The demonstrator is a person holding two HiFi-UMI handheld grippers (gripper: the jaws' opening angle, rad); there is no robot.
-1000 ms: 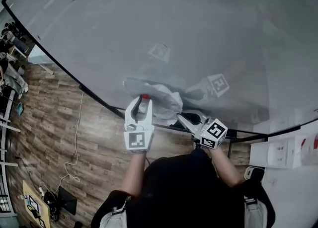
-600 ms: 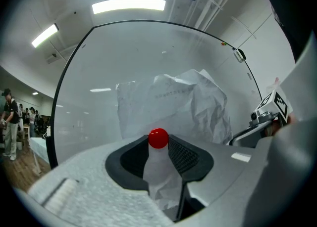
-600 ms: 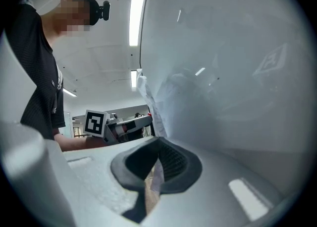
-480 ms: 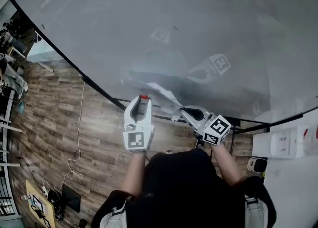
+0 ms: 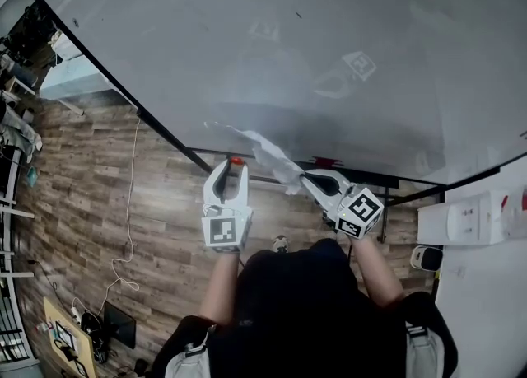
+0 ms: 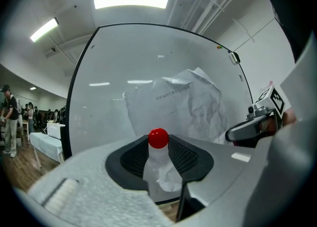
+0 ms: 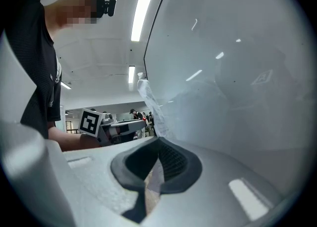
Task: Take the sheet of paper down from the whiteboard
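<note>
Now in hand: peeling the paper (image 5: 265,151) off the whiteboard (image 5: 346,30).
Left gripper (image 5: 235,169): clamped on a red-topped pin (image 6: 158,138).
Right gripper (image 5: 301,185): pinching the paper's edge.
Next: pull it clear, gently.

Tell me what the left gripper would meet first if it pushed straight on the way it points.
Most likely the crumpled white sheet of paper, which shows right ahead of the left gripper and its red-capped pin; the glossy whiteboard stands behind it. Depth is unclear.
</note>
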